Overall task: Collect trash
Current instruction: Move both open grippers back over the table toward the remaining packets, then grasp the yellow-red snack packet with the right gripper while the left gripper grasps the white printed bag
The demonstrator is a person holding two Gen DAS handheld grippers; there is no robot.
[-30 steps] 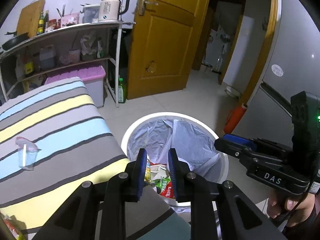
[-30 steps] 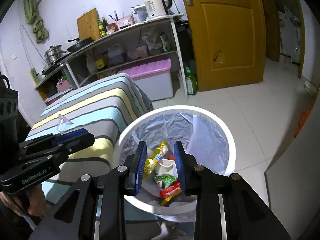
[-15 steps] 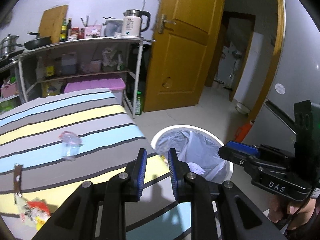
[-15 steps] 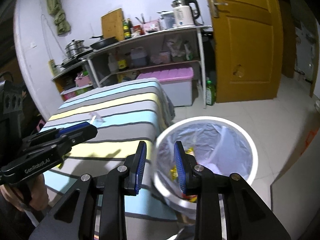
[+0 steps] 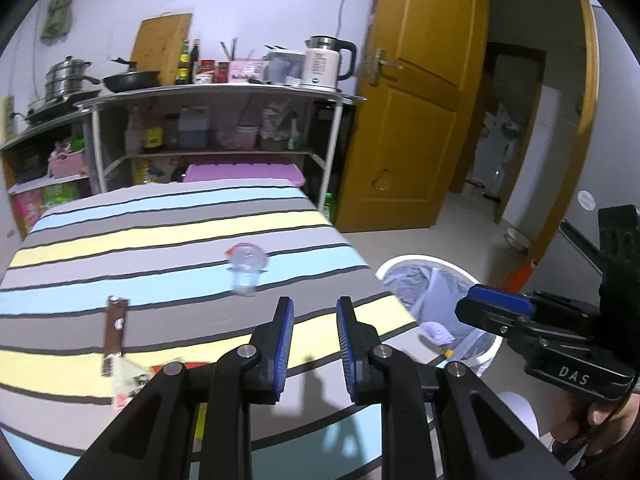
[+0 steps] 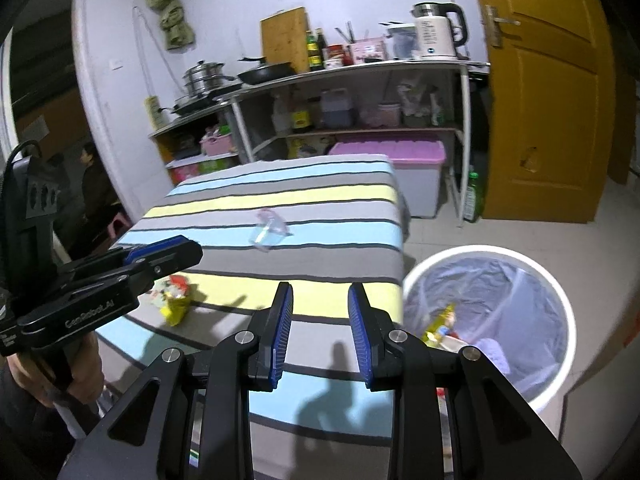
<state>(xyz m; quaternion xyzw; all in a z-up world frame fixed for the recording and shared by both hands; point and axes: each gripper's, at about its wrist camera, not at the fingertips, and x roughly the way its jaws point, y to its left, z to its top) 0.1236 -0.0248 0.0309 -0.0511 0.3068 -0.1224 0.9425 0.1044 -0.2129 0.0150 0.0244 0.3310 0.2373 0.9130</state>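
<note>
2 tongs [image 5: 313, 340] [image 6: 320, 334] open, 1 cup [image 5: 245, 270], approx. 2 wrappers [image 5: 114, 330] [image 6: 174, 300]

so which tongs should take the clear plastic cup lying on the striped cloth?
Probably left. The left tongs are open and the clear cup lies almost straight ahead. From the right tongs, also open, it sits further off, left of centre.

Both grippers [image 5: 314, 342] [image 6: 320, 330] from bin [image 6: 558, 280] to table [image 6: 280, 200].

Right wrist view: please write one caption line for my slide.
Open right gripper above striped table, clear plastic cup ahead, lined trash bin at right.
</note>
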